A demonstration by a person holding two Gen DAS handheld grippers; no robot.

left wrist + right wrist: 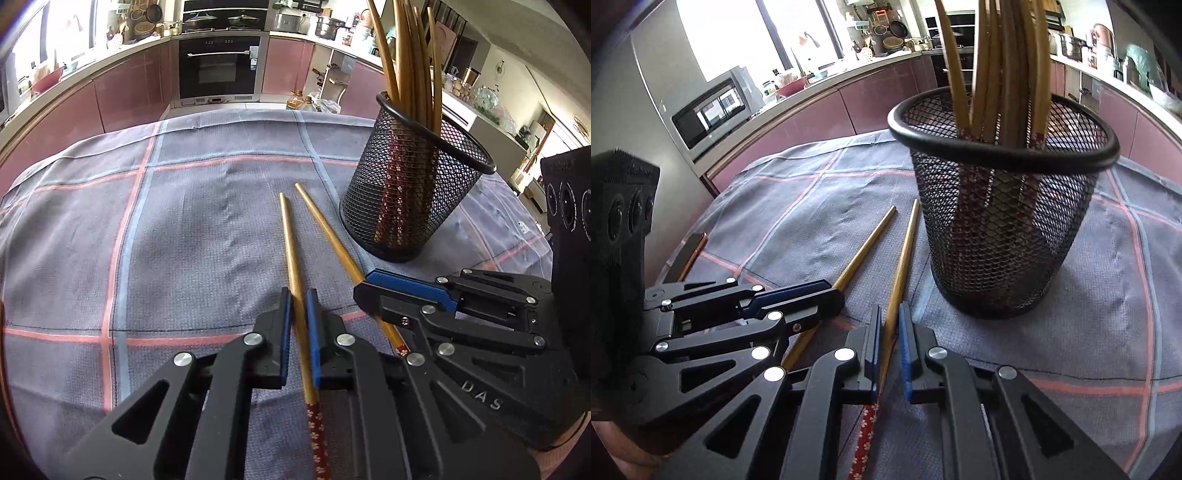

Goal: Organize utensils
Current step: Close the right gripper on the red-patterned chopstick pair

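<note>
A: How do the grippers stand?

B: The left gripper [298, 295] is closed down on the left chopstick [290, 251], its blue pads [312, 332] pinching the bamboo shaft just ahead of the red flowered handle end. The right gripper [889, 312] is likewise clamped on the right chopstick [903, 258], at about the same place along it

A: And how do the two lie to each other?

B: In the left wrist view the right gripper [364, 286] comes in from four o'clock, nearly side by side with the left one. The two chopsticks run almost parallel, tips toward twelve o'clock, a little apart. Whether they rest on the checked tablecloth [184, 221] or are lifted off it, I cannot tell

A: Where is the holder?

B: The black mesh cup [410, 192] stands upright on the cloth at about one o'clock from the left gripper, just beside the chopstick tips. In the right wrist view it [1004, 236] sits close ahead at one o'clock. A bundle of chopsticks [410, 62] stands in it, narrow ends up and fanning outward, red flowered ends at the bottom
</note>
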